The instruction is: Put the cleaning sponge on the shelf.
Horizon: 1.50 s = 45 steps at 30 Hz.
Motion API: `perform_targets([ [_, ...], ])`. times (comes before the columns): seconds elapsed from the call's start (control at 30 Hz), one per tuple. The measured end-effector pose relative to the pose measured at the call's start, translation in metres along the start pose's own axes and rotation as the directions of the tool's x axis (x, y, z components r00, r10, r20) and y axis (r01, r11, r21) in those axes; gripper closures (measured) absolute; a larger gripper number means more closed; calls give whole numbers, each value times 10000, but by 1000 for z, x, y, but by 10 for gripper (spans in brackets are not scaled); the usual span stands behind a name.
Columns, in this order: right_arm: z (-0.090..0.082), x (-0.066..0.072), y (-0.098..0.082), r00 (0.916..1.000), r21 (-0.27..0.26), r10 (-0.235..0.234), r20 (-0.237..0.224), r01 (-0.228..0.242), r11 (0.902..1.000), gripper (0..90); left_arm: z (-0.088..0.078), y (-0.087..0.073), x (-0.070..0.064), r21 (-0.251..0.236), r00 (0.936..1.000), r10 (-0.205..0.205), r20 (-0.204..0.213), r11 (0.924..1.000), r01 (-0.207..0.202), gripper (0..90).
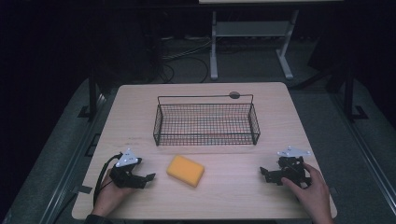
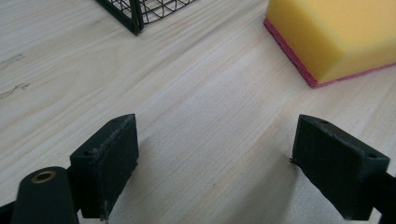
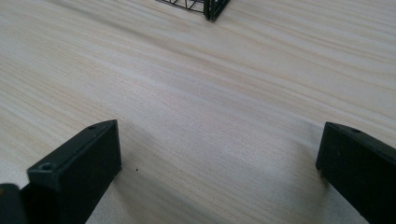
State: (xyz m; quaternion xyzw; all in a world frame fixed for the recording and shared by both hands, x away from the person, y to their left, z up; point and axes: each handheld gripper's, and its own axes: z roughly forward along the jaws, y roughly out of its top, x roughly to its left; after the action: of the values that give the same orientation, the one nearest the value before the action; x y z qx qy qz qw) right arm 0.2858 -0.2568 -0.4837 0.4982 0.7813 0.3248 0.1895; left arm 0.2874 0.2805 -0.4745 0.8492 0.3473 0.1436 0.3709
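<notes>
The left gripper [image 1: 145, 179] rests low on the table [image 1: 140, 116], its jaws spread wide with only bare wood between them. In the left gripper view the jaws open toward the sponge [image 2: 336, 37], which lies just beyond and to the side of them, untouched. The left hand [image 1: 109, 193] lies flat behind the gripper, forearm coming in from the table's near edge, jaws pointing level toward the sponge.

The sponge [image 1: 185, 170] sits between the two grippers, just in front of the basket [image 1: 205, 123] and nearer the left gripper. It lies flat, yellow face up, with a thin pink-red layer underneath along its lower edge. Its long axis runs slantwise across the table, one end turned toward the basket's left corner, the other toward the near right.

The right gripper [image 1: 264, 173] lies well to the right of the sponge, jaws also spread apart over bare wood and pointing back toward it. The right hand [image 1: 310, 186] grips it from behind, wrist angled in from the near right corner.

No writing is legible on anything.
</notes>
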Motion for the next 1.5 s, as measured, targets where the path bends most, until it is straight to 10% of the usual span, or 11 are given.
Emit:
perform_targets([
  [0.27,0,0,0,10000,1,1,-1,-1,10000,0,-5,0,2,-213,9991,-363,216,9991,367,257],
  [0.73,0,0,0,10000,-1,-3,-1,3,10000,0,-14,21,-14,-494,9943,343,1005,9983,-294,894],
  [1.5,0,0,0,10000,0,1,-2,-1,10000,0,8,33,-27,86,9852,754,1539,9969,-777,895],
])
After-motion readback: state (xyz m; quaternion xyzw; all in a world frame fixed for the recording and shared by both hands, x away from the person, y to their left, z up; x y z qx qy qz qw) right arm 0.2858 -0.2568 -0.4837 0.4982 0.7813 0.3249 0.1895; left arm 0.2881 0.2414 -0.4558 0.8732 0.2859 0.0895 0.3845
